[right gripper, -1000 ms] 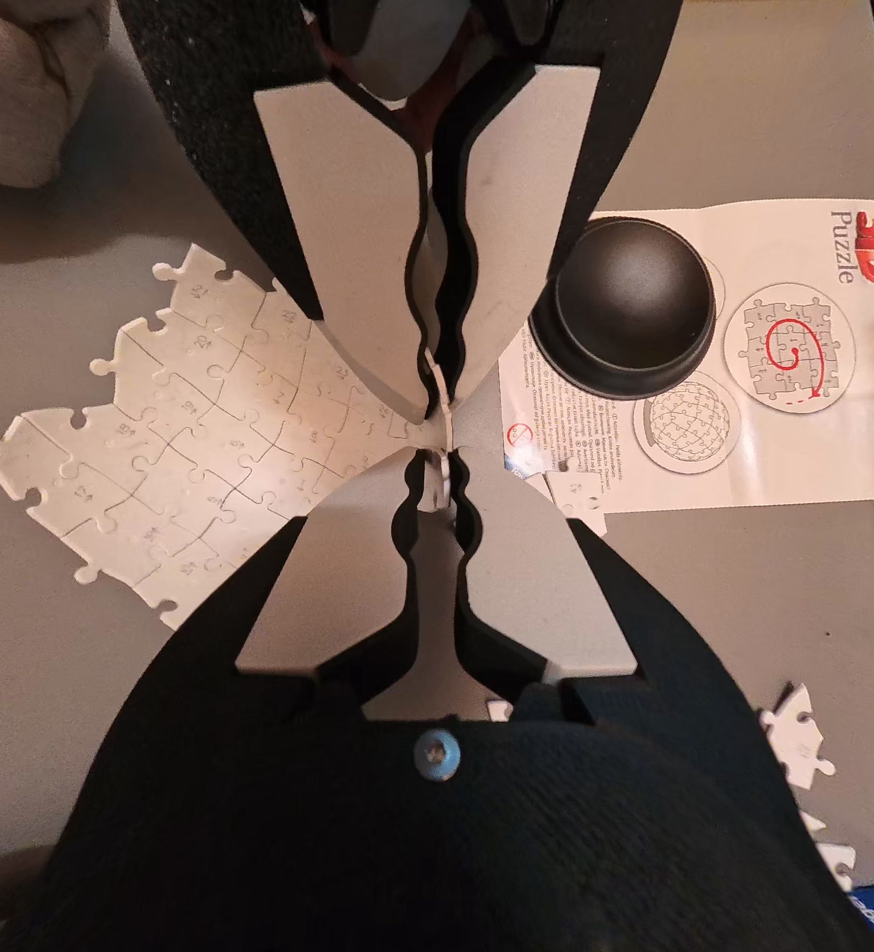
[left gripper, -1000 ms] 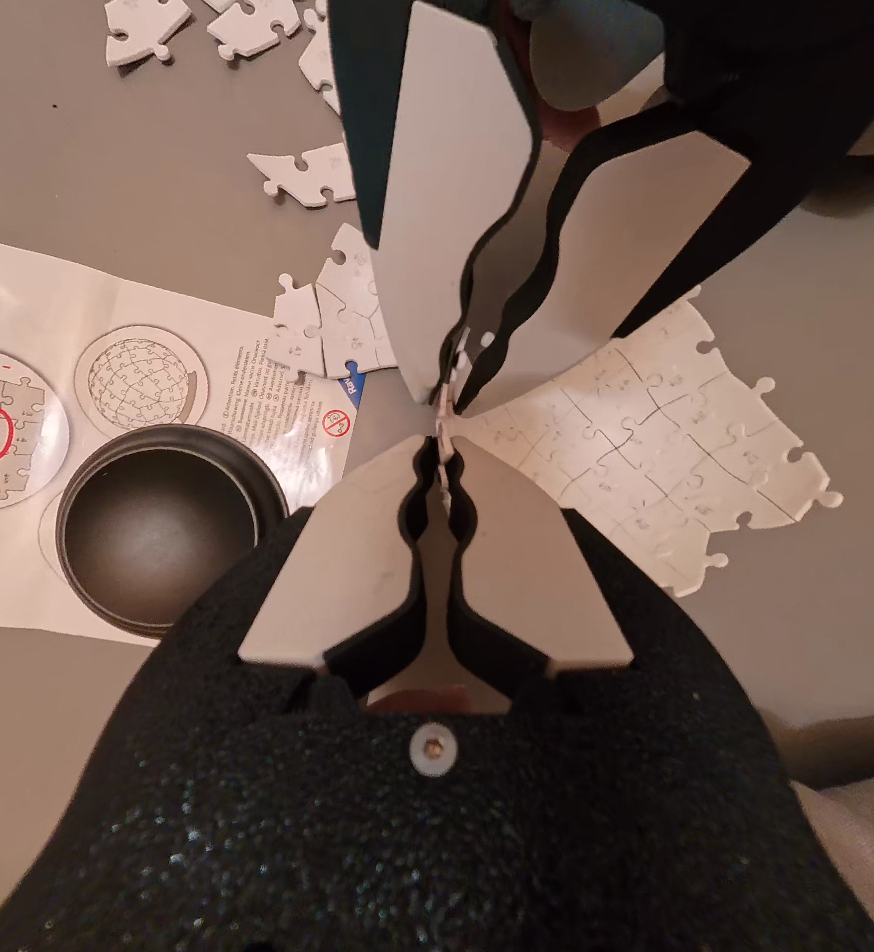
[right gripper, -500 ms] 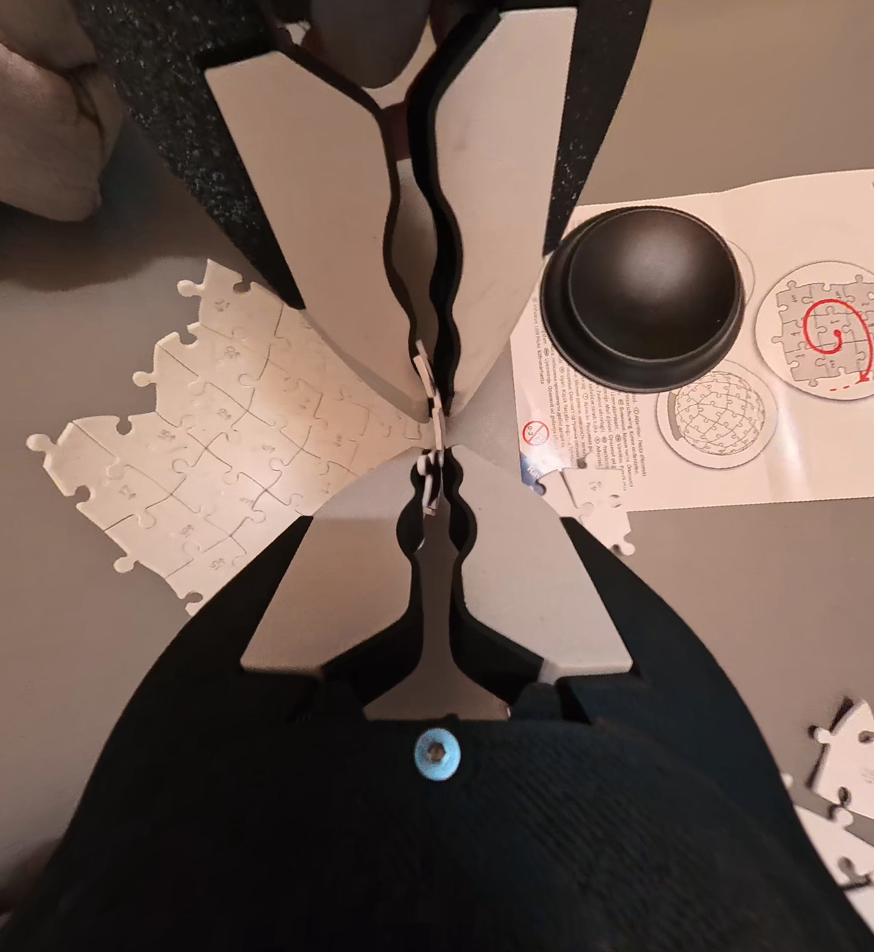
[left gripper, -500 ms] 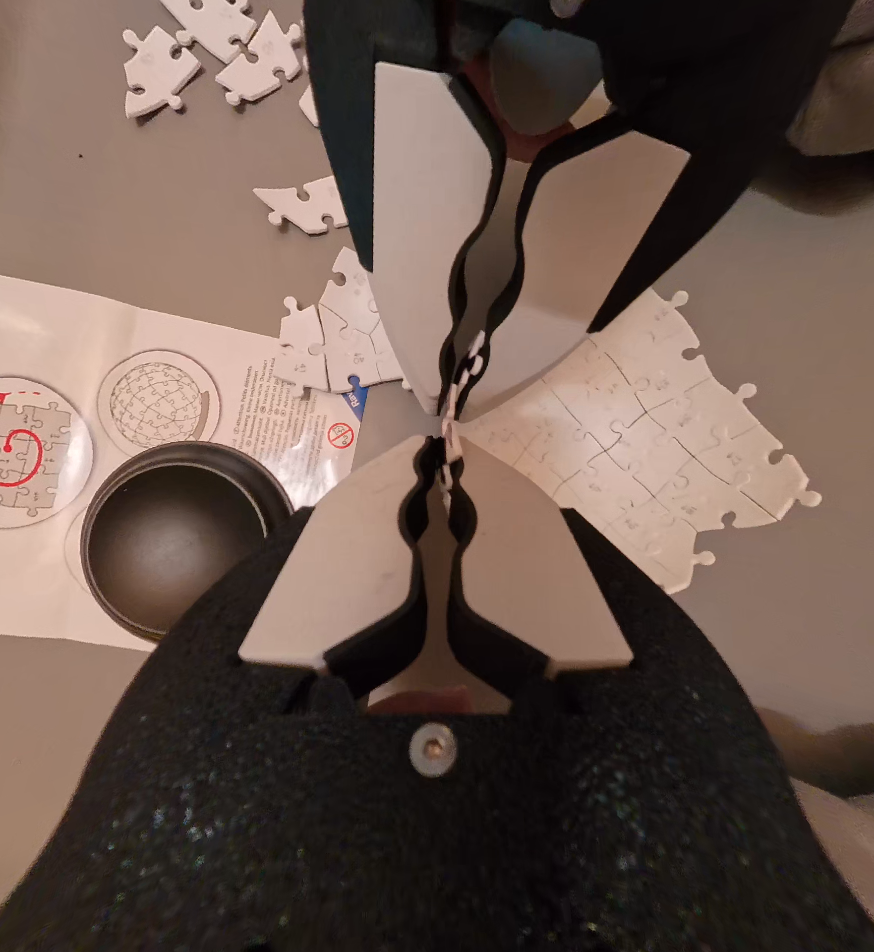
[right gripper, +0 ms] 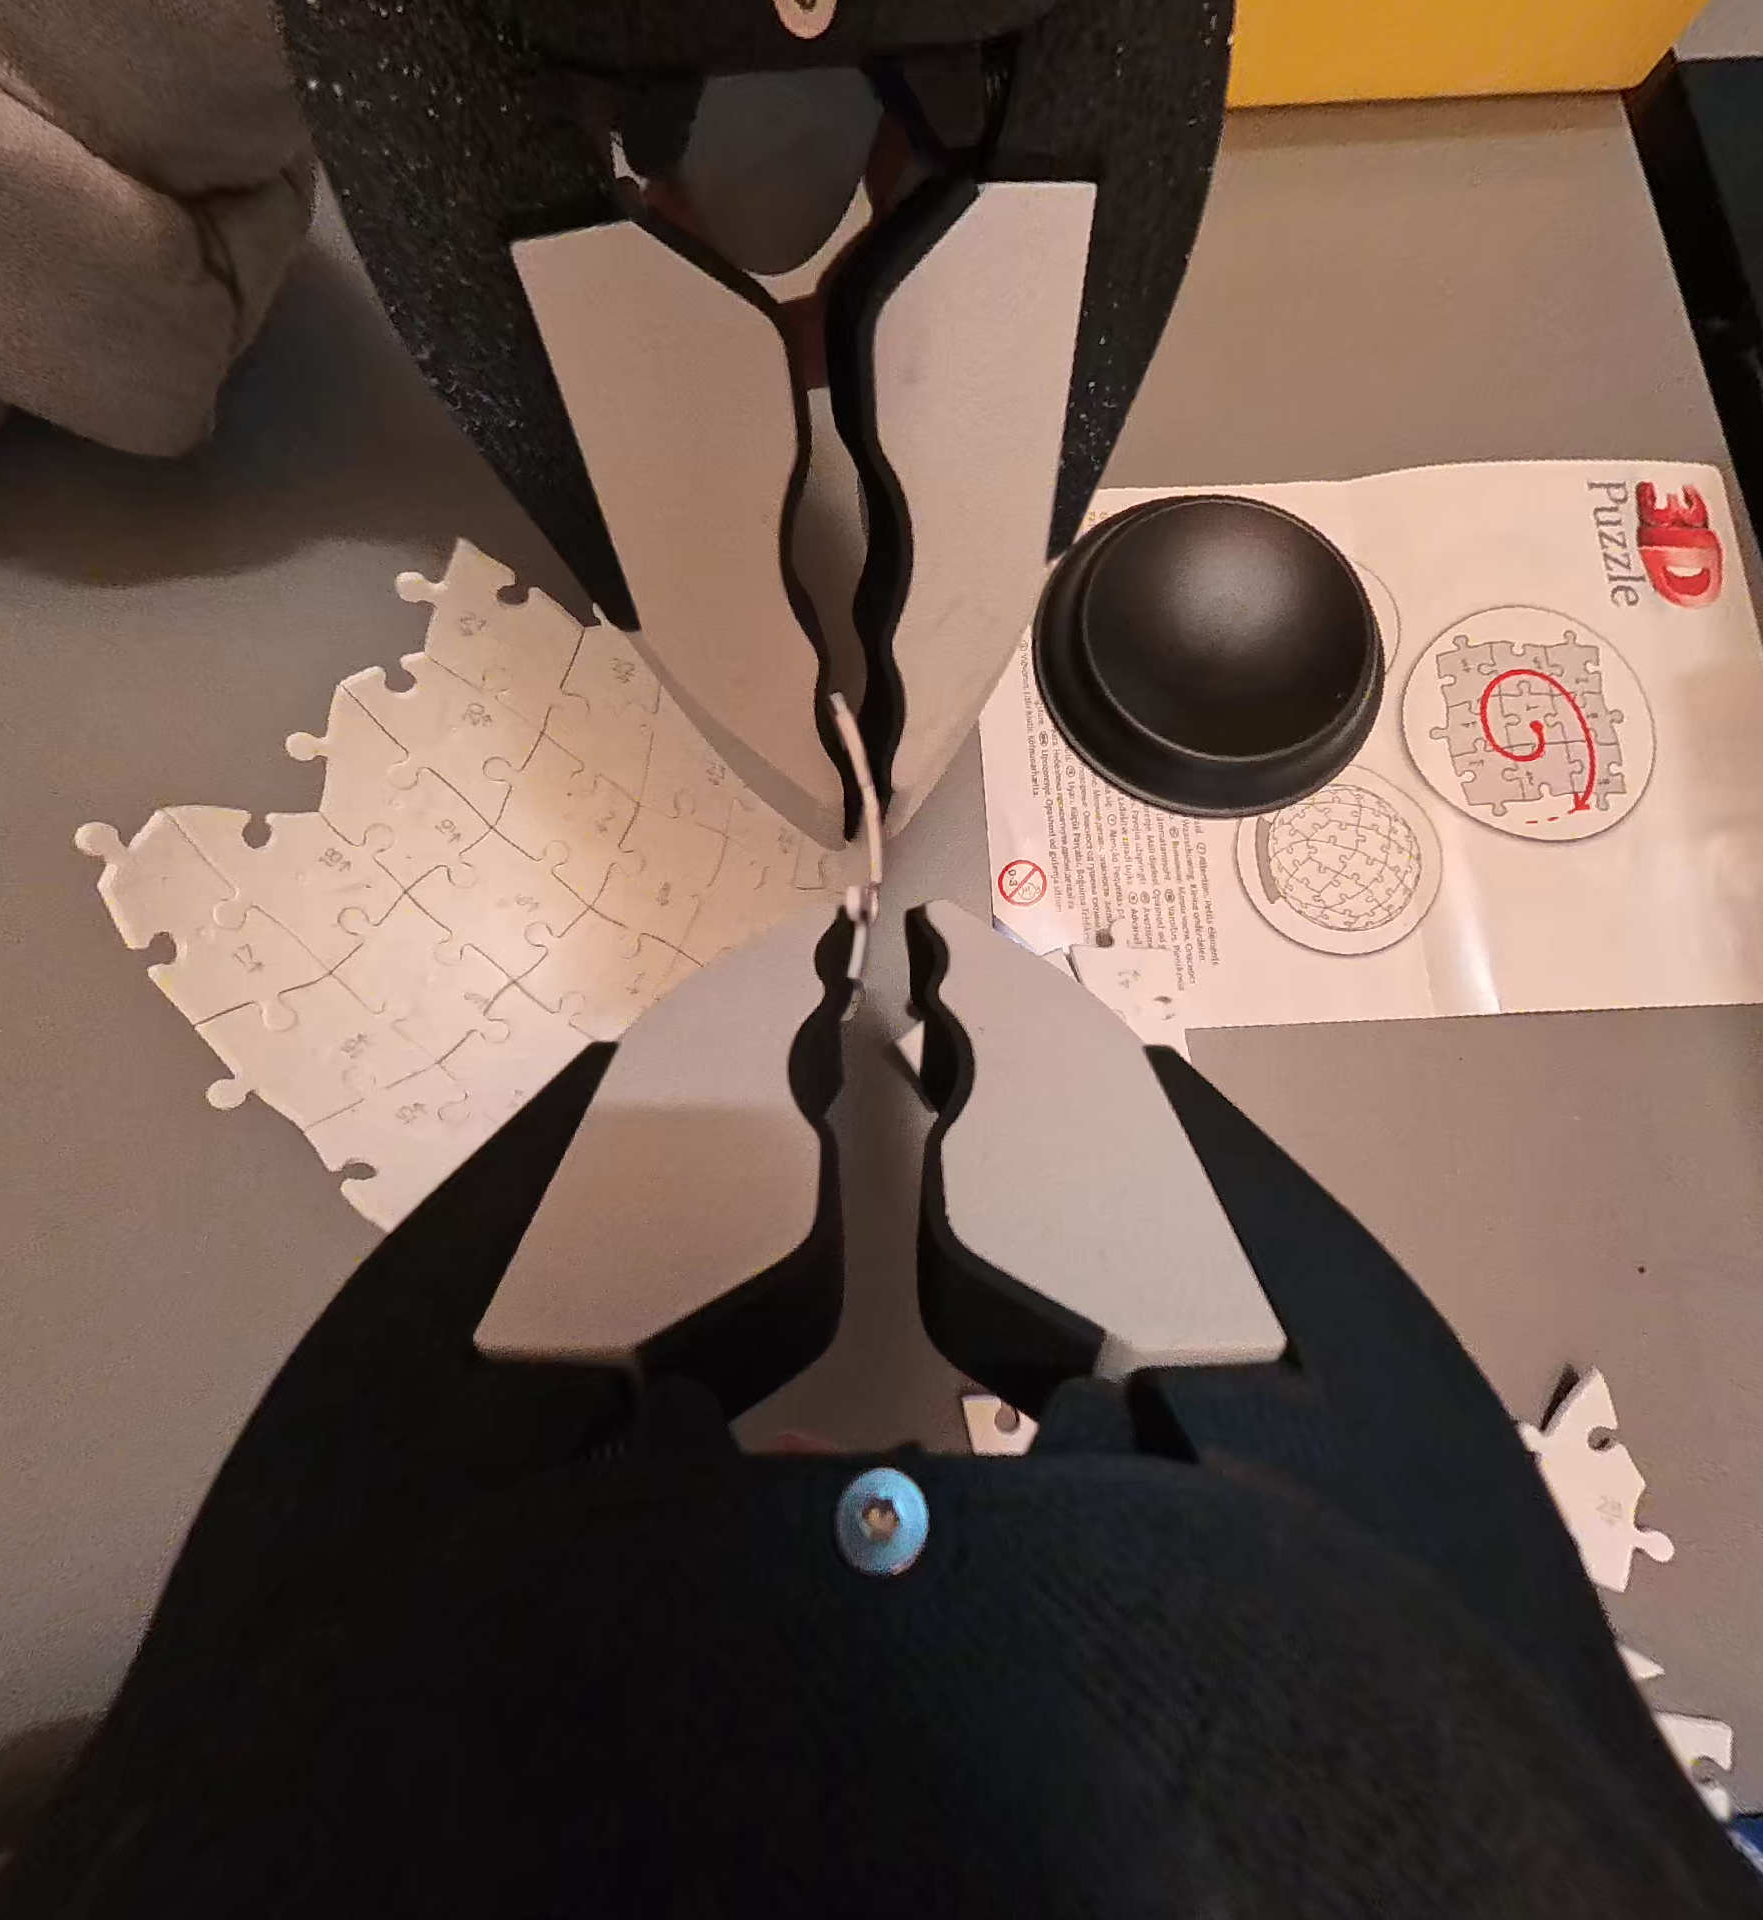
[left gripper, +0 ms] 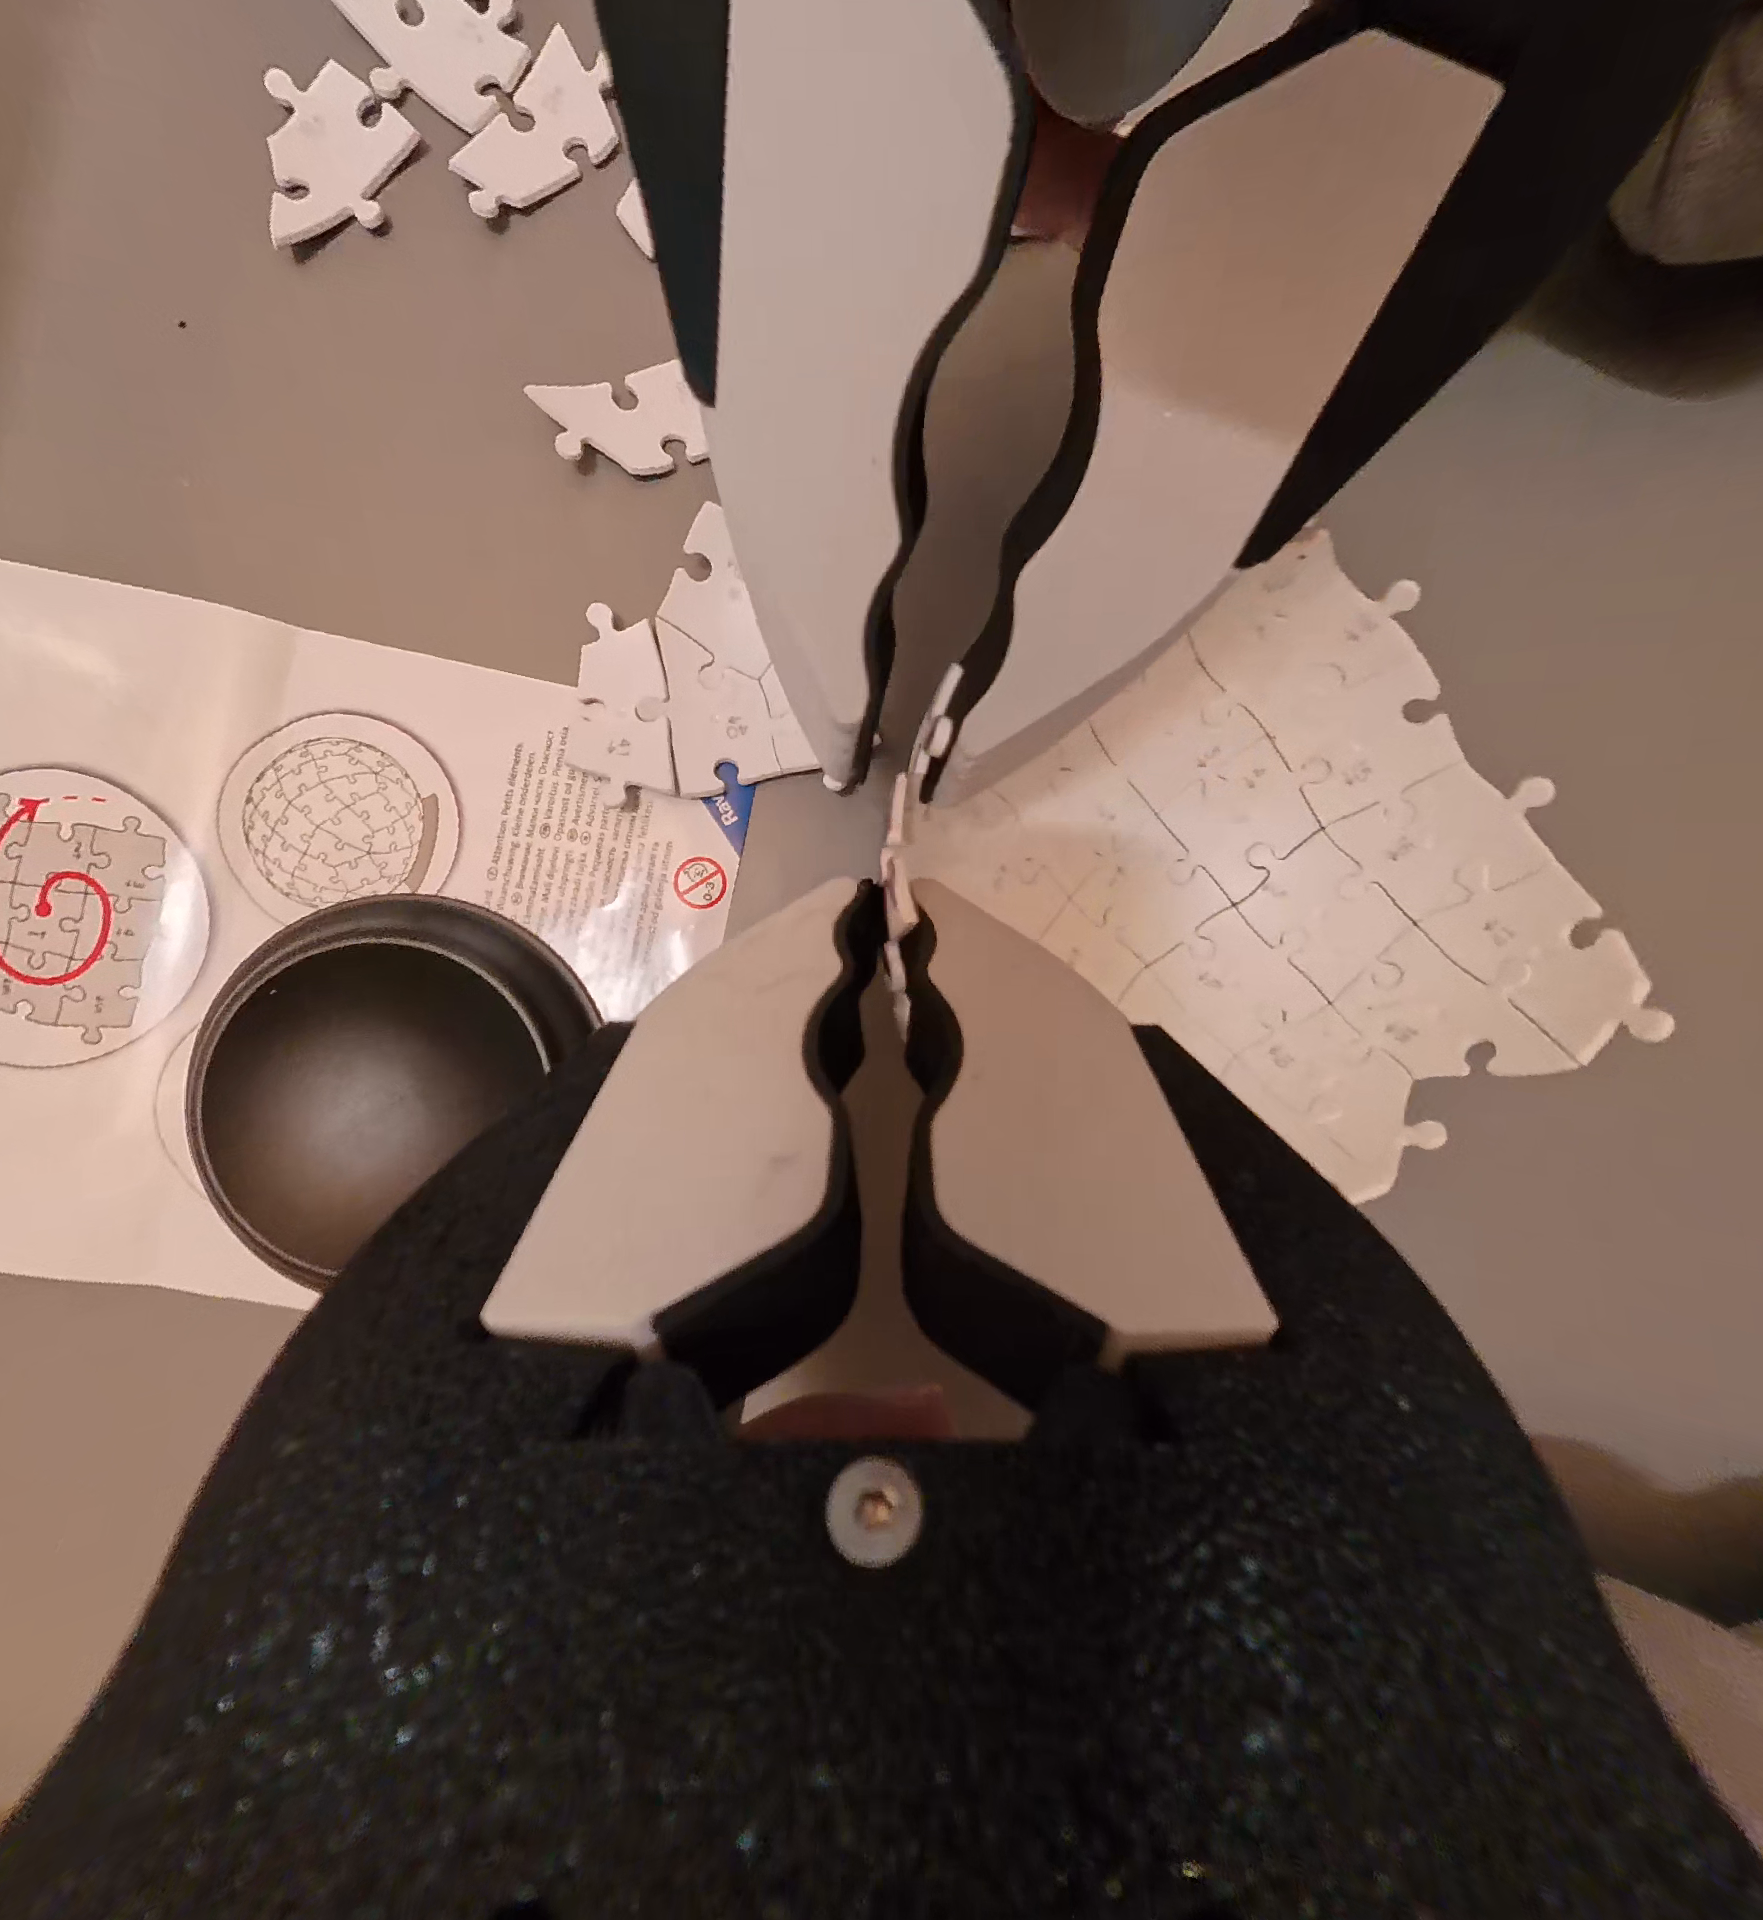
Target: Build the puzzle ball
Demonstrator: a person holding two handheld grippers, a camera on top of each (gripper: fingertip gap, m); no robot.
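1. Two grippers are meeting tip to tip above the table. The left gripper is pinching a small strip of joined white pieces edge-on, jaws pressed onto it.
2. The right gripper is standing with jaws slightly spread, the strip lying against one finger only; this looks like a hand-over or a joint being seated.
3. Beside the strip, the assembled puzzle sheet is lying flat on the grey table.
4. On the strip's other side, the black dome stand is resting on the instruction leaflet; loose pieces are waiting farther off.
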